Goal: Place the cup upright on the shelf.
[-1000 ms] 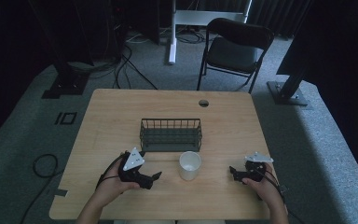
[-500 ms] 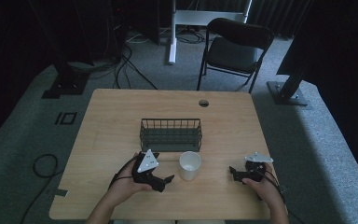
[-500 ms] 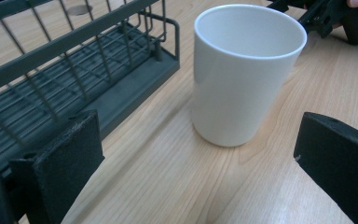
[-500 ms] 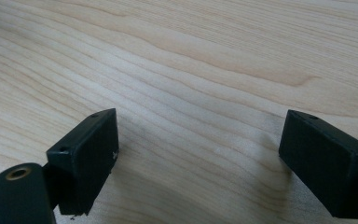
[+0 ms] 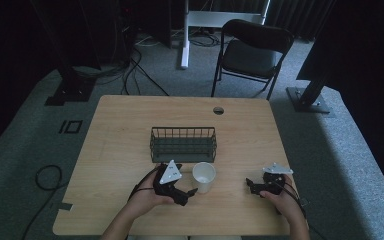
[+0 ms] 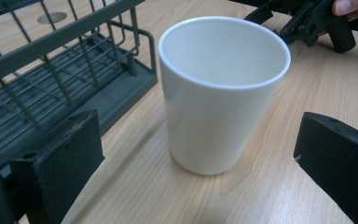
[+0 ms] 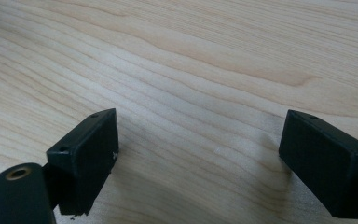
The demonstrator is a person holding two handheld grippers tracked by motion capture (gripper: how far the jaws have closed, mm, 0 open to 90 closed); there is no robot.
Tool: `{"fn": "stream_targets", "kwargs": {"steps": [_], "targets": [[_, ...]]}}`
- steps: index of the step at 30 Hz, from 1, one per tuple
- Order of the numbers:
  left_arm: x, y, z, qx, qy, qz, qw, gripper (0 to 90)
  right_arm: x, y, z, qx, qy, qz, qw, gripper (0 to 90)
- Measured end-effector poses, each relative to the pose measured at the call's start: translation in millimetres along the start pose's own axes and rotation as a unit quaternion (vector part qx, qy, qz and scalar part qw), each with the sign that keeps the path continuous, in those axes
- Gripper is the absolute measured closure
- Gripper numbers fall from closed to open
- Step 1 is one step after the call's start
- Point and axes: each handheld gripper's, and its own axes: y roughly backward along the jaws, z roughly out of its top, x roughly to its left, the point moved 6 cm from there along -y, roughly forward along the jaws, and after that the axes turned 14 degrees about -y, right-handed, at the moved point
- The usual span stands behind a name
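A: Quick pass. Where did you have the left gripper (image 5: 187,192)?

B: Lower centre of the high view, in your left hand (image 5: 147,197), aimed at the white cup (image 5: 203,176). In the left gripper view the fingers (image 6: 63,163) were spread wide, one low at each side of the frame, the cup (image 6: 221,93) standing upright between and beyond them, not touched.

A: And the cup's place?

B: On the wooden counter (image 5: 115,135), lower middle of the high view, just below the right end of the dark wire basket (image 5: 183,144). In the left gripper view the basket (image 6: 51,84) filled the upper left, close beside the cup.

A: Your right gripper (image 5: 252,186)?

B: Lower right of the high view, in your right hand (image 5: 282,200), resting low on the counter, well apart from the cup. In its own view the fingers (image 7: 86,158) stood open over bare wood grain (image 7: 191,70), gripping nothing. It also showed at the upper right of the left gripper view (image 6: 307,23).

A: Background?

B: A black folding chair (image 5: 252,52) behind the counter, cables (image 5: 130,65) on the grey floor at upper left.
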Motion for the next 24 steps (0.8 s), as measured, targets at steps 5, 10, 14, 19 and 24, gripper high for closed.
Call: {"fn": "stream_targets", "kwargs": {"steps": [5, 10, 14, 19, 24], "targets": [[-1.6, -6.9, 6.5, -0.003, -0.004, -0.001, 1.0, 1.4, -0.1, 0.0, 0.0, 0.0, 0.0, 0.0, 1.0, 11.5], [-6.7, -15.4, 9.6, -0.006, -0.005, -0.008, 0.9999, 1.4, -0.1, 0.0, 0.0, 0.0, 0.0, 0.0, 1.0, 11.5], [-8.9, -22.1, 12.6, -0.006, -0.006, -0.013, 0.9999, 1.4, 0.0, 0.0, 0.0, 0.0, 0.0, 0.0, 1.0, 11.5], [-7.8, -28.9, 19.3, -0.013, 0.001, -0.016, 0.9998, 1.4, 0.0, 0.0, 0.0, 0.0, 0.0, 0.0, 1.0, 11.5], [-4.2, -32.6, 20.8, -0.014, 0.004, -0.013, 0.9998, 1.4, -0.1, 0.0, 0.0, 0.0, 0.0, 0.0, 1.0, 11.5]]}}
